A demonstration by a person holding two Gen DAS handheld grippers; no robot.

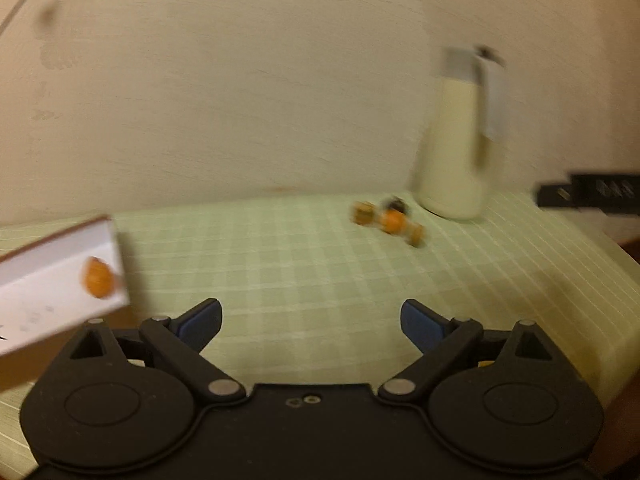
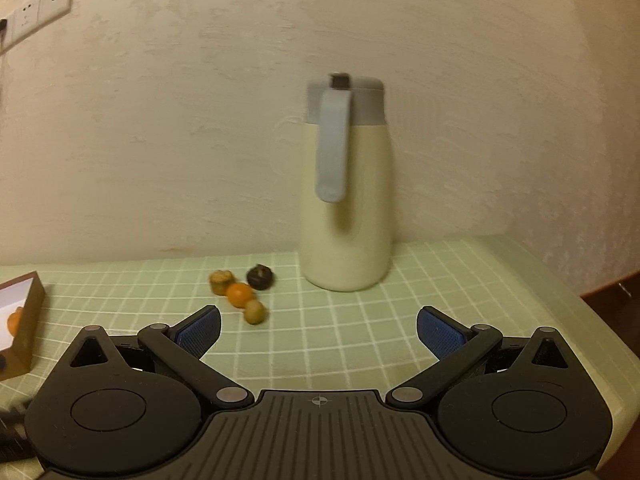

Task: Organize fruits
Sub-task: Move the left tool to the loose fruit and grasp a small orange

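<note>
Fruits [image 2: 242, 294] seen loose on green checked surface [image 2: 360, 340], centre-left of right view, beside cream jug [image 2: 346, 208]; one orange fruit [image 1: 96, 278] already placed in box [image 1: 60, 280], left edge. Left gripper [image 1: 312, 320] and right gripper [image 2: 318, 326]: fingers spread, nothing held. Four pieces judged left

We note a cream flask [image 2: 346, 216] with grey lid and strap handle standing upright ahead of the right tongs, close to the textured wall [image 2: 160, 120]. Green grid-patterned cloth [image 2: 340, 344] covers the table. A wall socket plate [image 2: 38, 10] sits far upper left.
</note>
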